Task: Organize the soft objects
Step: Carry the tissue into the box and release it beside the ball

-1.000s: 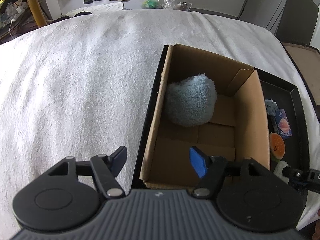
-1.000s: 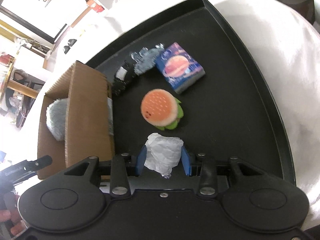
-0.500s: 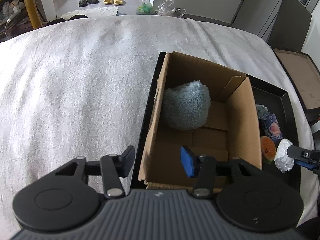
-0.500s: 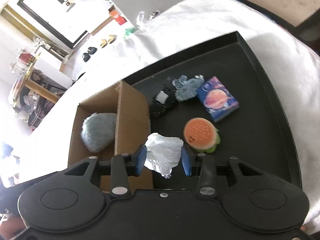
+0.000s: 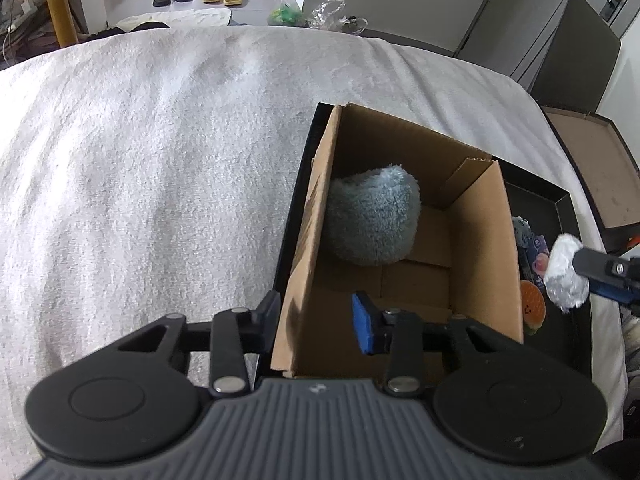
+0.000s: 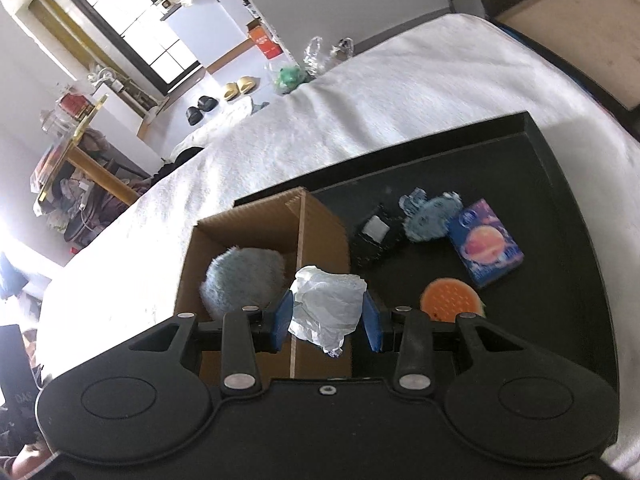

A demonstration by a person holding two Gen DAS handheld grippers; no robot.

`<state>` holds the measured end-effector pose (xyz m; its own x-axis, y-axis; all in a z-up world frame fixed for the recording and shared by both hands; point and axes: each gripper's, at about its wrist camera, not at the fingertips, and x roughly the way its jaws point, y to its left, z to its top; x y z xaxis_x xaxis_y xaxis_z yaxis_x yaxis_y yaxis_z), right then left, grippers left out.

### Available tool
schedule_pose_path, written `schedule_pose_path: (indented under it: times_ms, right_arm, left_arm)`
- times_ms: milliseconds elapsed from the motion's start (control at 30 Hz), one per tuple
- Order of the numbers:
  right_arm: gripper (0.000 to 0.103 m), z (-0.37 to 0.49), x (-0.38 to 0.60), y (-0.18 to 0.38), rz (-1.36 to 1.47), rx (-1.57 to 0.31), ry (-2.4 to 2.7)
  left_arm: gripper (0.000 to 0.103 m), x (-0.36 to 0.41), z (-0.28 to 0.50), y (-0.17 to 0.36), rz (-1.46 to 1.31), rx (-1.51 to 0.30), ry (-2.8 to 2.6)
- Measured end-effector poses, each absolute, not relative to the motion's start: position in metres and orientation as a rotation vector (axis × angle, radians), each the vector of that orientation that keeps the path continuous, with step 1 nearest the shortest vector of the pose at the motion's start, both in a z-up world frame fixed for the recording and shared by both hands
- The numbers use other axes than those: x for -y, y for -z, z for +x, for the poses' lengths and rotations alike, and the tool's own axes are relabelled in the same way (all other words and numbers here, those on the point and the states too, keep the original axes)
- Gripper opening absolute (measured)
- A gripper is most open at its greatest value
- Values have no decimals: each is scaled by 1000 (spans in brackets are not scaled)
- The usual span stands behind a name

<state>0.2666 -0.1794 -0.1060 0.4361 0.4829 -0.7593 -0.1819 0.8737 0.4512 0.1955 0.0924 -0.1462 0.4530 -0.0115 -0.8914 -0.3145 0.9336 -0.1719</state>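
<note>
- The crumpled white wad (image 6: pixel 327 312), lumpy and creased, sits low-centre in the right wrist view with its long axis running top to bottom, a twisted tail pointing down.
- The right gripper (image 6: pixel 327 318) pinches it from both sides, above the cardboard box (image 6: pixel 320 232) wall.
- The left gripper (image 5: pixel 316 322) has its jaws spread, straddling the box's near-left wall.
- A fluffy blue-grey ball (image 5: pixel 374 216) lies inside the box.

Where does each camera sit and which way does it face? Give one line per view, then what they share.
Left wrist: on the left gripper, looking down into the cardboard box; jaws straddle its left wall.
Right wrist: on the right gripper, facing the black tray; jaws hold the white wad.
Shared: box, blue plush ball, wad, burger toy.
</note>
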Motion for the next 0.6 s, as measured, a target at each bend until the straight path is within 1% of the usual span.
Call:
schedule_pose_path:
  times_ms: [33, 100, 133, 600]
  right_arm:
    - [37, 269, 175, 105, 316, -1040, -427]
    - [37, 271, 168, 103, 304, -1034, -435]
    - [37, 272, 163, 102, 295, -1032, -439]
    - [37, 286, 110, 98, 167, -1007, -500]
  left_arm:
    - [27, -93, 196, 147, -339, -1090, -188]
    - [15, -94, 197, 150, -345, -1097, -187]
    - [11, -95, 198, 151, -341, -1098, -193]
    - [10, -105, 196, 153, -330, -1111, -121]
